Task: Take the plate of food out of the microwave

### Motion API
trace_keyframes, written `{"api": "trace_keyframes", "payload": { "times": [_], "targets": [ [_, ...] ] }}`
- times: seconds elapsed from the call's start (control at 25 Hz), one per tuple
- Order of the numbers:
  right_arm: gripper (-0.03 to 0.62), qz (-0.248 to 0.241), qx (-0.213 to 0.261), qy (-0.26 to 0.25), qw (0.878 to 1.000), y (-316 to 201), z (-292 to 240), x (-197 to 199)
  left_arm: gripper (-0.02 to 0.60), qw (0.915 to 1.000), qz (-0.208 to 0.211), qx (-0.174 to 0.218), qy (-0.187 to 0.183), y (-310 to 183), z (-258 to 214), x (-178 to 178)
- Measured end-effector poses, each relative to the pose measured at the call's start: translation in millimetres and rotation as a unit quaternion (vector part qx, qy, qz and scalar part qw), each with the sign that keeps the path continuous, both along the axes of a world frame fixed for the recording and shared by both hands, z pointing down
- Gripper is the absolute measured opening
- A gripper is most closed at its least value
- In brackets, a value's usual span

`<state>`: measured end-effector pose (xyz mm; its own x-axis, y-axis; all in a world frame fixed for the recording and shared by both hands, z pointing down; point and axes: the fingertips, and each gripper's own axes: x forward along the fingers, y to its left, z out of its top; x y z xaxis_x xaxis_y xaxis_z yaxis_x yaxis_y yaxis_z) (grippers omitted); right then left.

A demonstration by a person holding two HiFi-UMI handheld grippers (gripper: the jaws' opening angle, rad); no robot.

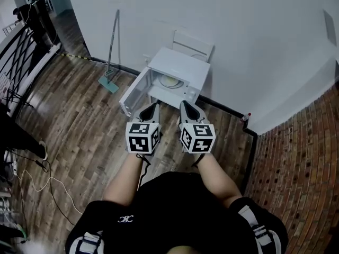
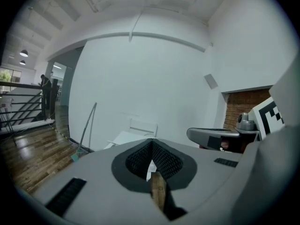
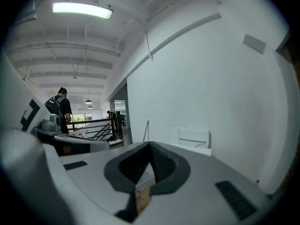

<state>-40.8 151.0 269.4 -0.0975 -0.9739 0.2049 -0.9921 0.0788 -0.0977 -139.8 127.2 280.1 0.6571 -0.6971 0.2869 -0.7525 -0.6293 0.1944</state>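
Observation:
A white microwave stands low on the wood floor against the white wall, its door swung open to the left. A pale plate lies inside the cavity; I cannot make out the food on it. My left gripper and right gripper hover side by side just in front of the opening, both pointing at it and not touching anything. In the left gripper view the left gripper has its jaws shut and empty. In the right gripper view the right gripper is likewise shut and empty.
A white chair stands behind the microwave. A long-handled mop leans on the wall to its left. A brick wall runs along the right, a black railing along the left. Cables lie on the floor. A person stands far off.

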Motion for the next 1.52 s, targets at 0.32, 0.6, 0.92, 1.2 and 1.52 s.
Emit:
{"api": "trace_keyframes", "payload": {
  "times": [0.32,0.6,0.92,1.2,1.52],
  "targets": [
    [0.013,0.008,-0.014,-0.005,1.0,-4.0,17.8,2.7,-0.002,0.9999,0.0,-0.017,0.001,-1.0,17.0,-4.2],
    [0.014,0.005,-0.015,-0.033,0.999,-43.6,37.3,28.6,-0.002,0.9997,-0.01,-0.012,-0.021,-30.8,23.4,16.9],
    [0.014,-0.032,-0.005,-0.04,0.999,-131.4,35.8,76.2,-0.002,0.9983,-0.045,-0.012,-0.033,-109.9,26.2,65.2],
    [0.014,-0.051,-0.012,-0.046,0.998,-203.3,36.4,131.7,-0.002,0.9966,-0.069,-0.017,-0.041,-168.2,28.5,119.5],
    [0.013,-0.084,-0.034,-0.038,0.995,-247.8,58.4,164.0,-0.002,0.9902,-0.11,-0.078,-0.036,-212.6,62.0,143.7]
  ]
}}
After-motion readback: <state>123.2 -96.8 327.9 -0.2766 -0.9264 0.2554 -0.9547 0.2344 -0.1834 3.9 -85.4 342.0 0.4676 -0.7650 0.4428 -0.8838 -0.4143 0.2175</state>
